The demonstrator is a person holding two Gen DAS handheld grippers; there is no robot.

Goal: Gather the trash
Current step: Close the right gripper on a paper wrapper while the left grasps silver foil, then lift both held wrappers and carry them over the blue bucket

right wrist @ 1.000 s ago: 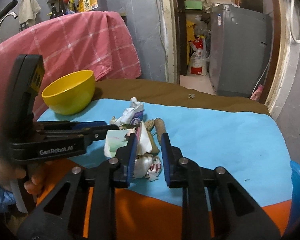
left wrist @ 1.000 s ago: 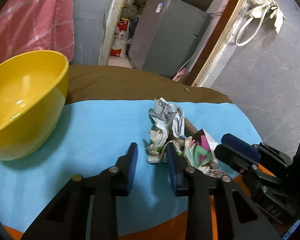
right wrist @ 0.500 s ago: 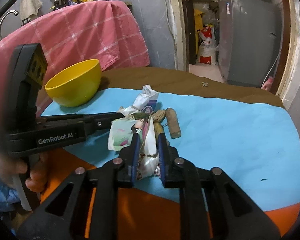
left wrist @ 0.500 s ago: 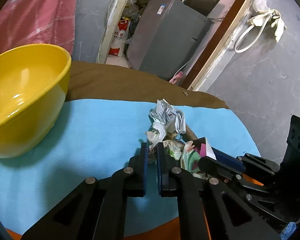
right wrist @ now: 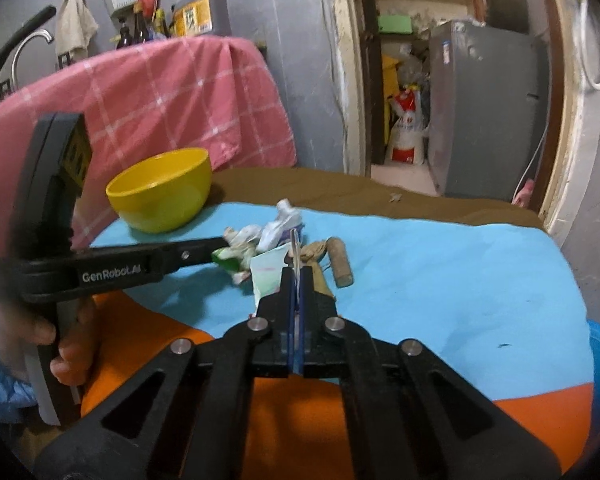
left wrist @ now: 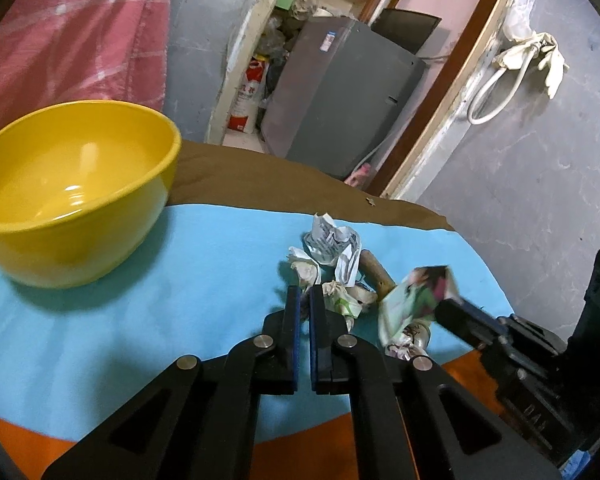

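Round bench (left wrist: 112,332) under blue cloth, brown cloth behind, orange at near edge. Trash heap at mid-bench: crumpled printed paper (left wrist: 332,240), white wads (left wrist: 306,270), brown stick-like piece (left wrist: 374,274), green-and-pink printed wrapper (left wrist: 414,296).

Left gripper (left wrist: 304,294): jaws drawn together, just finished closing. Tips at near-left edge of the heap, against the crumpled white-green wad (left wrist: 346,298). Seen from the right wrist, tip (right wrist: 220,246) meets the same wad (right wrist: 236,254), but whether any of it is pinched cannot be told; only a thin gap visible between the pads.

Right gripper (right wrist: 296,270): jaws pressed together on the edge of the printed wrapper (right wrist: 270,272), just finished closing. Thin sheet standing up between the pads, rest of it hanging off to the left of the jaws. From the left wrist, right gripper tip (left wrist: 446,308) gripping wrapper's right edge, wrapper tilted up off the cloth, slightly blurred.

Brown stick (right wrist: 340,262) lying on blue cloth just right of the right gripper, apart from it.

Yellow bowl (left wrist: 72,188) at far-left of bench, well apart from the heap, nothing visible inside.

Hand (right wrist: 56,344) on left gripper's handle, lower left of right wrist view. Pink checked cloth (right wrist: 172,100) draped behind the bowl.
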